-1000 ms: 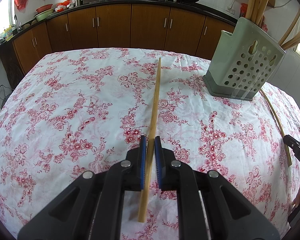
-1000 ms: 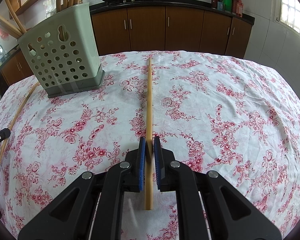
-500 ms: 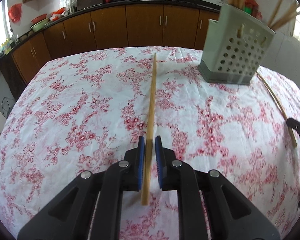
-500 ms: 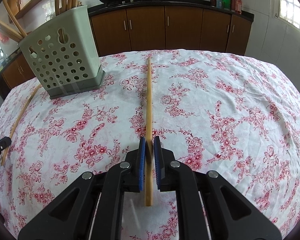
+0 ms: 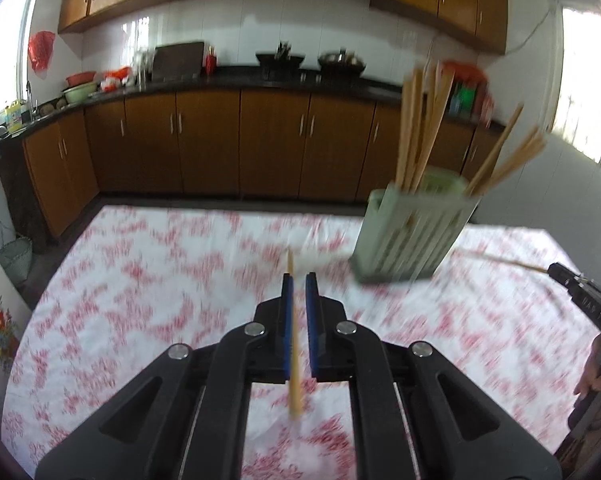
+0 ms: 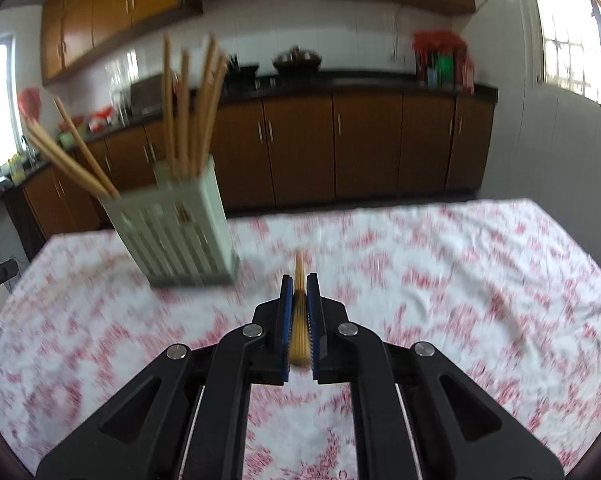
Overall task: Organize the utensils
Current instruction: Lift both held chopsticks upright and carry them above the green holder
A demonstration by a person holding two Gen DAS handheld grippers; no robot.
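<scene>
My left gripper [image 5: 299, 280] is shut on a wooden chopstick [image 5: 293, 344] that points forward, lifted above the floral tablecloth [image 5: 140, 300]. My right gripper [image 6: 299, 280] is shut on another wooden chopstick [image 6: 299, 320], also lifted and pointing forward. The pale green perforated utensil holder [image 5: 412, 228] stands ahead to the right in the left wrist view, with several chopsticks in it. It shows in the right wrist view [image 6: 176, 232] ahead to the left. One more chopstick [image 5: 512, 263] lies on the cloth beside the holder. Both views are motion-blurred.
The right gripper's tip [image 5: 576, 288] shows at the right edge of the left wrist view. Brown kitchen cabinets [image 5: 240, 144] and a dark counter with pans stand beyond the table's far edge. A window [image 6: 572, 32] is at the right.
Both grippers have risen and tilted up with their chopsticks, so the chopsticks look foreshortened and the cabinets and wall fill the upper view. The holder now appears farther off.
</scene>
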